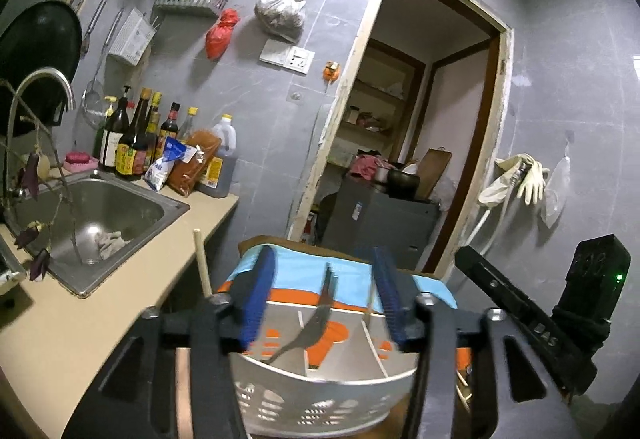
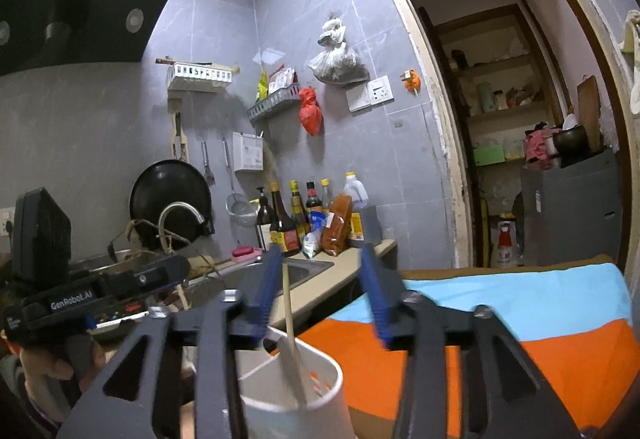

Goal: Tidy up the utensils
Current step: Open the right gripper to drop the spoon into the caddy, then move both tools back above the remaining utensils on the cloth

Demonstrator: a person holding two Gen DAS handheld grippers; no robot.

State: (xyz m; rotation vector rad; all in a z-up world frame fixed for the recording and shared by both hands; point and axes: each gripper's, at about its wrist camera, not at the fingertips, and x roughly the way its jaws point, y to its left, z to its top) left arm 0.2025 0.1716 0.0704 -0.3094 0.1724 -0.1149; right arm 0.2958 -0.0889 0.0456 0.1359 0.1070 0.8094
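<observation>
Utensils stood in a white divided holder [image 1: 320, 395] on the striped cloth [image 1: 348, 271]. Left wrist view: a blurred metal utensil [image 1: 316, 323] leaned between the left gripper's [image 1: 320, 295] spread, empty jaws; its lower end was hidden. Right wrist view: a wooden handle [image 2: 289, 319] rose between the right gripper's [image 2: 320, 291] spread fingers, untouched; the holder's base was cut off.

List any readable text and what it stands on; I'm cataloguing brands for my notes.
"GenRobot.AI": white print on the black left gripper body, right wrist view.
Embossed letters on the black right gripper body: too blurred.
Dark glass sauce bottles labels: too small.
White hanging wall box print: unreadable.
</observation>
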